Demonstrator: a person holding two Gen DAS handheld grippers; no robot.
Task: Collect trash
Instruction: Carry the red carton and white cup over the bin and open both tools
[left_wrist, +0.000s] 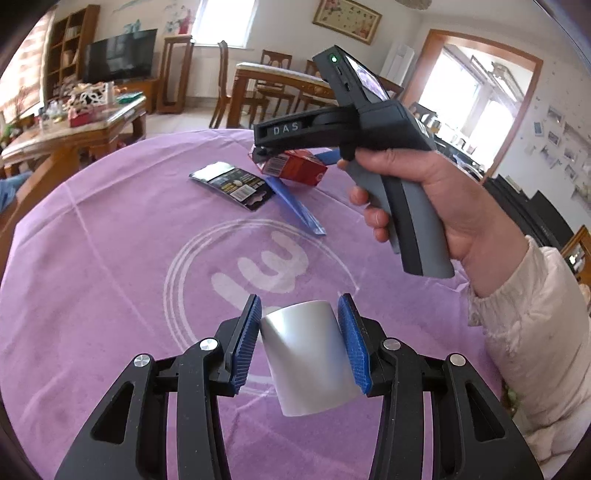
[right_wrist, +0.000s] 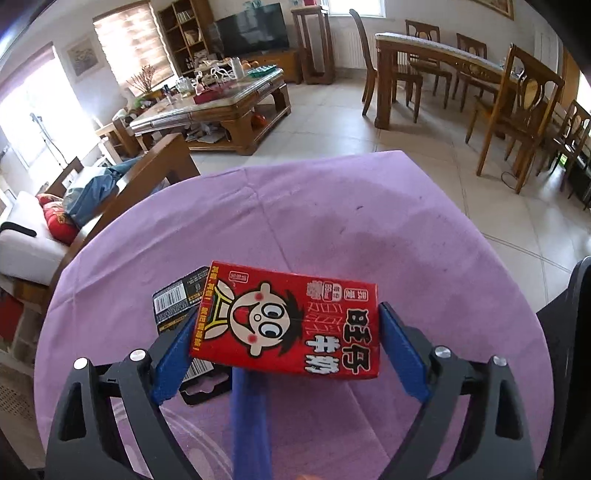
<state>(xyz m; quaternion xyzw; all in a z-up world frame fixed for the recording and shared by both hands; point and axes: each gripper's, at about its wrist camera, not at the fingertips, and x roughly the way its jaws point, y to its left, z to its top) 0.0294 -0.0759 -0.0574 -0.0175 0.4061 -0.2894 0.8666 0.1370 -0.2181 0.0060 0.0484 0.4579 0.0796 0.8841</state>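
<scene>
Trash pick-up: right hand-held gripper (right_wrist: 288, 350) squeezes red cardboard milk box (right_wrist: 291, 321), left hand-held gripper (left_wrist: 301, 343) grips shiny silver metal cup (left_wrist: 308, 354); next, prob. lift box & drop it w/ trash.

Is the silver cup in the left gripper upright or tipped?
Tipped. The silver cup leans sideways between the left gripper's blue pads, held above the purple tablecloth.

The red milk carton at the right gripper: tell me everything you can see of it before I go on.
The red milk carton is a small rectangular paper box, glossy, printed with a cartoon boy's face, white Chinese characters and a barcode on one end. It looks intact. It sits between the blue pads of the right gripper, lying on its side and tilted. From the left wrist view it appears lifted at one end above the purple tablecloth, over a blue strip and beside a black packet.
</scene>
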